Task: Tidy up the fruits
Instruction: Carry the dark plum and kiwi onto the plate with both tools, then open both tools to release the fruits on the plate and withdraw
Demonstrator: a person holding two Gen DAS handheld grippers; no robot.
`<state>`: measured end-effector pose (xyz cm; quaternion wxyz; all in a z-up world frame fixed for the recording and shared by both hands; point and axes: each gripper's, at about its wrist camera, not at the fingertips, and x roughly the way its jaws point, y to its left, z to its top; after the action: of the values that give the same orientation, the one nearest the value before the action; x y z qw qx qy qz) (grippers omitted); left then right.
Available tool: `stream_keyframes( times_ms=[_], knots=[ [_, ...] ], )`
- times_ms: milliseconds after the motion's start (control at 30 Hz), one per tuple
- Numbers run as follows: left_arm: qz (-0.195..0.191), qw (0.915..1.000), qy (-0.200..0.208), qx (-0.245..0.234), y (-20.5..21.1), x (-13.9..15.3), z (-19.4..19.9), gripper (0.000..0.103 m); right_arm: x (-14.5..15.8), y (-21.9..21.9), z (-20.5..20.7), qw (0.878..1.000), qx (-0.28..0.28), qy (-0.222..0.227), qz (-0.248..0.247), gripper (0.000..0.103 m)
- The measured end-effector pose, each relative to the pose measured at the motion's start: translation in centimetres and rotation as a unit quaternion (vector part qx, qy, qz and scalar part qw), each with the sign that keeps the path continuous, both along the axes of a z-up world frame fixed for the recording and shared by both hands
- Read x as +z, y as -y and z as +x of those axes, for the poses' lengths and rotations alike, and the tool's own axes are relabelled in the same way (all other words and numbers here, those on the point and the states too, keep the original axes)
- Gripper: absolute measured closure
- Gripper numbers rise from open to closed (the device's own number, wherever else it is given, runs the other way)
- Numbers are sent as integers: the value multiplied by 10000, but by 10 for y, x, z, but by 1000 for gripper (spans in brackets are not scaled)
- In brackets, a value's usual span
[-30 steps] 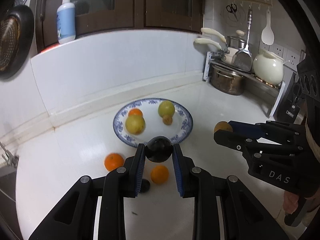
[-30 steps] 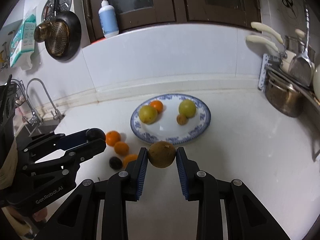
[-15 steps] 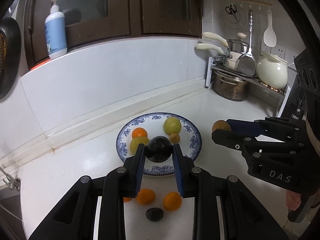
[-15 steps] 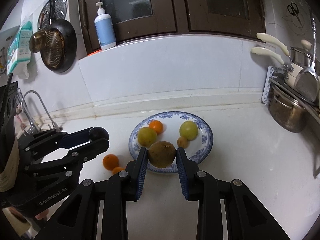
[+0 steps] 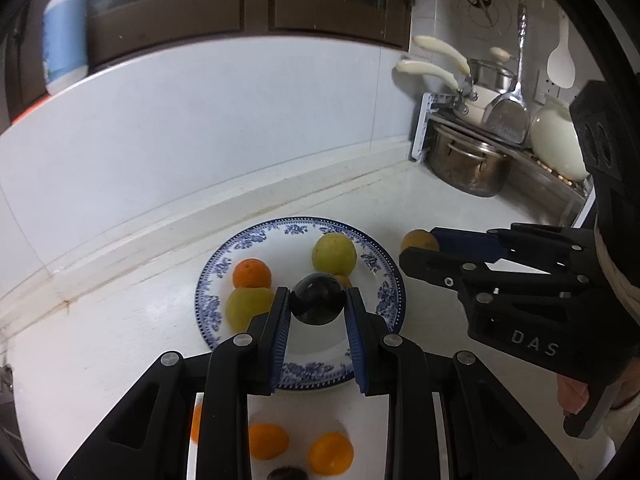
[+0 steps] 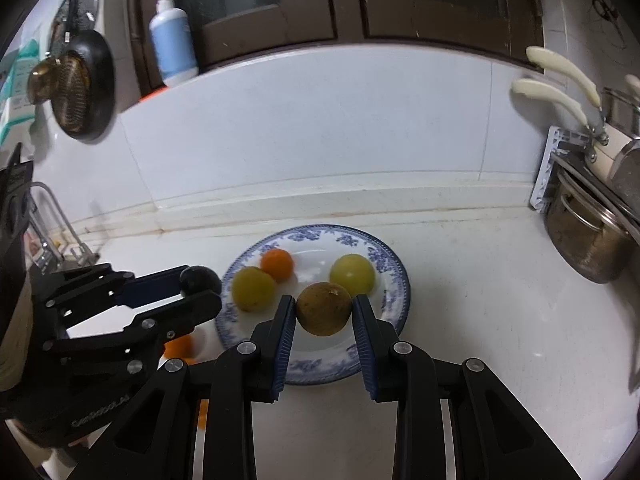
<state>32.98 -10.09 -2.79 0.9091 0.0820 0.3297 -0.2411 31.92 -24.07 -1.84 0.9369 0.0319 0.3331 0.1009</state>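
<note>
Over the blue-patterned plate, both grippers hang above the white counter, each clamped on one fruit. At the lower middle of its own view, the left gripper pinches a dark round fruit between its blue pads; it sits above the plate's centre. From the same view the right gripper enters from 3 o'clock, just outside the plate's rim at 2 o'clock. In its own view the right gripper grips a brown fruit over the near half of the plate.

On the plate I count four pieces: two yellow-green fruits, one orange at about 10 o'clock, and one small brownish fruit, mostly hidden behind the dark one. Bare china lies in the plate's near half, toward 6 o'clock.

Off the plate, below its near rim, lie two clear oranges, perhaps a third at the left finger's edge, and one dark fruit.

A raised ledge bounds the counter behind the plate; a steel pot stands at 2 o'clock, well apart.
</note>
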Motion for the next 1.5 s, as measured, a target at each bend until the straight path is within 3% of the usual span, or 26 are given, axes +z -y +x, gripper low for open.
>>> stream_keyframes(
  times_ms=[367, 867, 1200, 1500],
  knots=[
    [197, 9983, -541, 81, 22, -36, 34, 76, -34, 15, 47, 9981, 197, -575, -23, 73],
    [432, 9967, -672, 153, 34, -52, 49, 75, -68, 23, 70, 9946, 384, -959, -35, 73],
    [489, 9975, -414, 312, 22, -41, 42, 68, -62, 26, 64, 9958, 327, -854, -1, 71],
    [318, 9989, -134, 303, 1, -14, 15, 68, -29, 19, 29, 9989, 219, -409, 0, 70]
  ],
)
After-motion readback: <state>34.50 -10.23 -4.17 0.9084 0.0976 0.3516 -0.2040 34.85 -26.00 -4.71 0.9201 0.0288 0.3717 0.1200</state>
